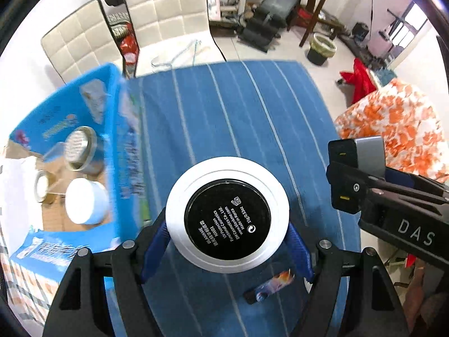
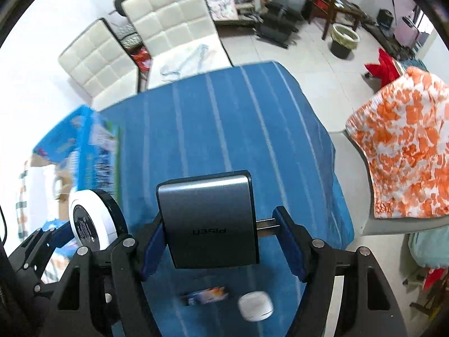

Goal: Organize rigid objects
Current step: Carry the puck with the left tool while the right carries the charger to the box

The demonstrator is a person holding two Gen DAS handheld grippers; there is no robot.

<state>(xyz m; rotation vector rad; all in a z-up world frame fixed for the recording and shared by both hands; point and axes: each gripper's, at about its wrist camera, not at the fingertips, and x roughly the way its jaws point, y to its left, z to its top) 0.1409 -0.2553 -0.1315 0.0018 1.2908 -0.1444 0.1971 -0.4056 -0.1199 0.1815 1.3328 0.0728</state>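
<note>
Left gripper (image 1: 227,238) jaws clamped on round cosmetic compact (image 1: 227,214); right gripper (image 2: 221,238) jaws closed on grey PISEN charger (image 2: 209,220), both above blue striped surface (image 1: 224,112), blue box (image 1: 70,154) leftward.

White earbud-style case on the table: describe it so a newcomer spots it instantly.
Start from the blue striped tablecloth and come to its near edge, below the right gripper holding the grey charger. Two small items lie there: a flat colourful printed card and, to its right, the small white case. It is plain, rounded and glossy.
</note>
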